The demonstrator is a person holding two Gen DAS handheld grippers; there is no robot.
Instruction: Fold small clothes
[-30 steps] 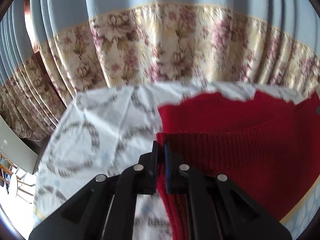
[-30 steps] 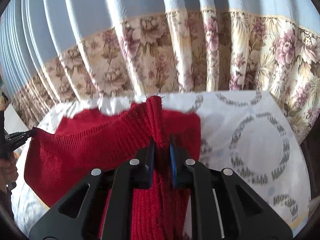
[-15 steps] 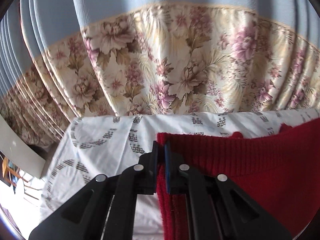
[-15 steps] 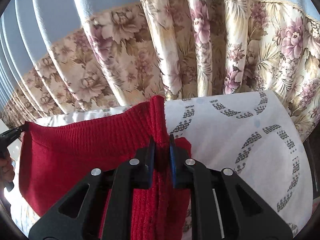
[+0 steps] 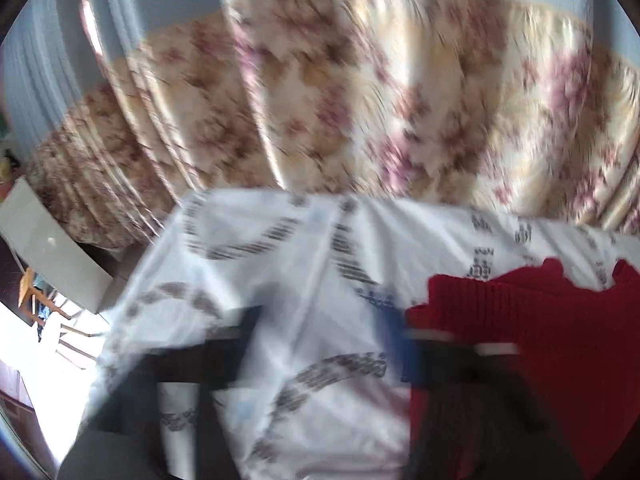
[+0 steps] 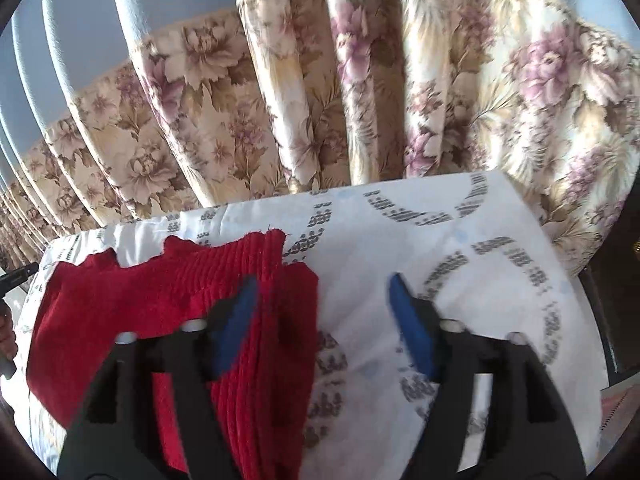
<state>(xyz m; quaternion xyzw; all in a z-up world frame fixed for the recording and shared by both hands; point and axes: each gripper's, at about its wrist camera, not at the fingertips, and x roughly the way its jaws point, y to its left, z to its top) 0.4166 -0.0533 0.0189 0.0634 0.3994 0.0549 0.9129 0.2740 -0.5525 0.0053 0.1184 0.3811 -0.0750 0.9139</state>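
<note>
A red knit sweater (image 6: 172, 312) lies on a white sheet with grey ring patterns (image 6: 460, 248). My right gripper (image 6: 320, 320) is open, with its left blue pad (image 6: 236, 320) over the sweater's right edge and its right pad over bare sheet. In the blurred left wrist view the sweater (image 5: 560, 340) lies at the right. My left gripper (image 5: 320, 344) is open over the sheet (image 5: 280, 260), its right finger at the sweater's left edge. Neither gripper holds cloth.
A floral curtain with blue upper part (image 6: 320, 100) hangs right behind the far edge of the sheet. The sheet's right edge drops off beside dark furniture (image 6: 612, 320). A white panel (image 5: 48, 248) and bright floor show at the left.
Both grippers have opened and let go of the sweater's hem, which now lies on the sheet. The left gripper is moving fast and has shifted left; its view is blurred.
</note>
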